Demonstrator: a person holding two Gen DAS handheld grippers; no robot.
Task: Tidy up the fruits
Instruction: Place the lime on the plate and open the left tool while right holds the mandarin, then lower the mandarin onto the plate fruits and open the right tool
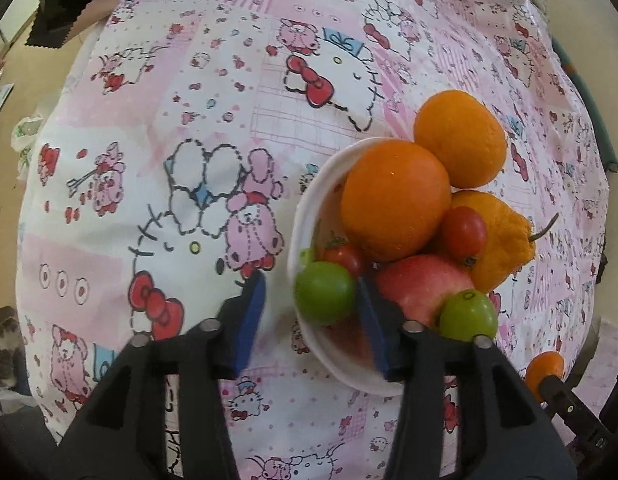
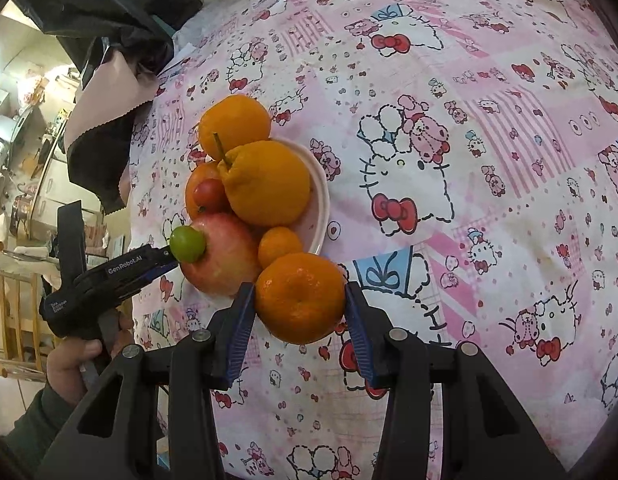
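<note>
A white bowl (image 1: 305, 208) on the pink cartoon tablecloth is heaped with oranges (image 1: 395, 198), a red apple (image 1: 423, 286), cherry tomatoes (image 1: 463, 232) and green fruits. My left gripper (image 1: 311, 296) is at the bowl's near rim; its jaws stand apart, a small green fruit (image 1: 324, 292) sits against the right pad, and the left pad is off it. In the right wrist view the left gripper (image 2: 165, 258) touches a green fruit (image 2: 188, 244) beside the apple (image 2: 225, 256). My right gripper (image 2: 299, 300) is shut on a mandarin (image 2: 300, 297) just in front of the bowl (image 2: 321, 208).
The tablecloth (image 2: 489, 160) covers a rounded table; its edge falls away at the left in the right wrist view, beside dark cloth (image 2: 101, 12). A stemmed orange (image 2: 265, 182) tops the pile. The held mandarin shows at the lower right of the left wrist view (image 1: 545, 368).
</note>
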